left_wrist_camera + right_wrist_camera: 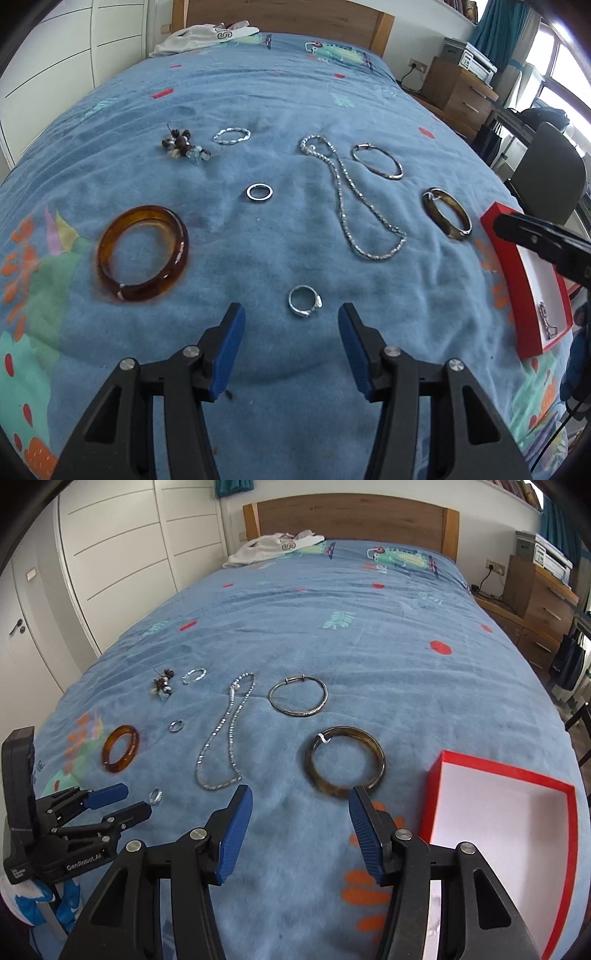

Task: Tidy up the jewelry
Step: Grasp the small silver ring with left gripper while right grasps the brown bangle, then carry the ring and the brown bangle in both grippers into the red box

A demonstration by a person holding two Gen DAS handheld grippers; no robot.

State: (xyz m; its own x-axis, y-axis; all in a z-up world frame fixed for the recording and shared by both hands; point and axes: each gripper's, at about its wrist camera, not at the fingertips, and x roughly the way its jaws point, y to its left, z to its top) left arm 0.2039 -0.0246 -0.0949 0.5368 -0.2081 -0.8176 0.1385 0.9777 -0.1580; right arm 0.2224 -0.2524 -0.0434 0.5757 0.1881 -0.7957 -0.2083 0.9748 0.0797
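Jewelry lies on the blue bedspread. My left gripper (291,314) is open, with a silver ring (304,301) just ahead between its blue fingertips; it also shows in the right wrist view (125,799) beside that ring (155,795). My right gripper (301,795) is open and empty, just short of a dark brown bangle (347,761). An amber bangle (143,254), a plain ring (259,192), a silver chain necklace (354,206), a thin silver bangle (377,161), a twisted silver bracelet (232,136) and a beaded piece (183,146) lie further off. A red box (502,812) holds one small silver piece (546,320).
A white garment (273,548) lies by the wooden headboard (351,517). White wardrobe doors (122,554) stand to the left. A wooden drawer unit (535,602) with a printer and a chair (550,173) stand to the right of the bed.
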